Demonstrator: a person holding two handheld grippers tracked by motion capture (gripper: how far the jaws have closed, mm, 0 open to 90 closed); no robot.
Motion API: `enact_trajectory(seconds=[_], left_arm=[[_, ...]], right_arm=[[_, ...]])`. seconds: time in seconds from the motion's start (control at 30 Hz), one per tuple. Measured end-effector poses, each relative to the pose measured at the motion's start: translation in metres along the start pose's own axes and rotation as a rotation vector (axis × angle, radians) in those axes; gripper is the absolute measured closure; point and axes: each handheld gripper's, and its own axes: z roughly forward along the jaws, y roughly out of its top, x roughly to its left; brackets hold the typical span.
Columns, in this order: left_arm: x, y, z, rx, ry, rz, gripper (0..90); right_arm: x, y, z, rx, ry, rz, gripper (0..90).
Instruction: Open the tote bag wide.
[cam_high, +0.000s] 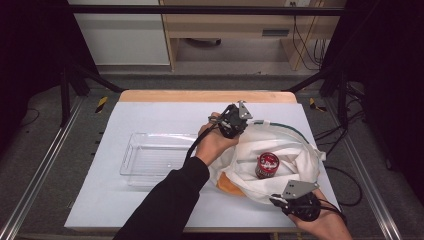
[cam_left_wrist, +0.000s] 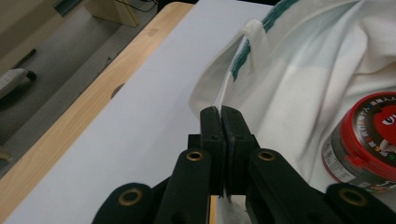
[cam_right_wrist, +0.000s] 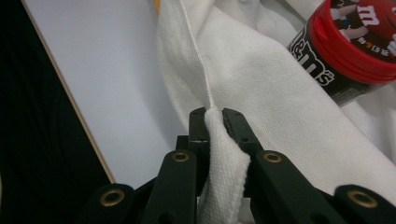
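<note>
- White cloth bag (cam_high: 280, 167), green trim along its far rim, lies open on the right half of the tabletop (cam_high: 150, 210); both claws hold it by the rim.
- Left claw (cam_high: 235, 131) grips the bag's far-left edge; in the left gripper view its jaws are pressed together on a thin fold of the hem (cam_left_wrist: 223, 100).
- Right claw (cam_high: 280, 199) grips the near edge; in the right gripper view a thick roll of fabric (cam_right_wrist: 223, 154) sits pinched between the jaws, which stand slightly apart around it.
- Inside the bag: a dark candy canister with a red lid (cam_high: 267, 165), standing upright on the cloth, between the two claws and touching neither.
- An orange object (cam_high: 229, 184) shows at the bag's near-left corner, partly under the cloth; what it is cannot be told.
- Clear plastic tray (cam_high: 155, 159) lies left of the bag, just beside the left hand (cam_high: 214, 144); the dark sleeve (cam_high: 170, 200) crosses its near-right corner in the high view.
- Nothing stands between either claw and the fabric it holds.
- Surface: a pale, matte sheet covers the tabletop; a strip of bare wood (cam_high: 207, 96) shows at the far edge.
- Room: grey floor, black frame posts either side (cam_high: 65, 85), light wooden furniture (cam_high: 225, 25) at the back, cables (cam_high: 305, 45) trailing at the right.
</note>
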Motion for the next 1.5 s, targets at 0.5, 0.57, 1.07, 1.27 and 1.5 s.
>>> enact_trajectory(seconds=[0.5,0.57,1.07,1.27,1.5], left_arm=[[0.014,-0.014,0.018,0.079,0.027,-0.057,88.9],[0.016,-0.017,0.022,0.087,0.022,-0.069,88.9],[0.006,-0.029,0.021,0.056,0.027,-0.08,79.5],[-0.003,-0.028,-0.001,-0.02,0.052,-0.062,62.8],[-0.02,-0.031,-0.035,-0.088,0.055,-0.04,52.2]], right_arm=[[0.006,-0.02,0.002,0.035,0.065,0.015,83.8],[0.006,-0.024,0.005,0.032,0.071,0.018,83.8],[0.004,-0.025,-0.002,-0.017,0.061,0.07,70.3],[0.0,-0.012,-0.017,-0.061,0.012,0.07,43.7],[-0.007,0.003,-0.036,-0.112,-0.023,0.077,31.2]])
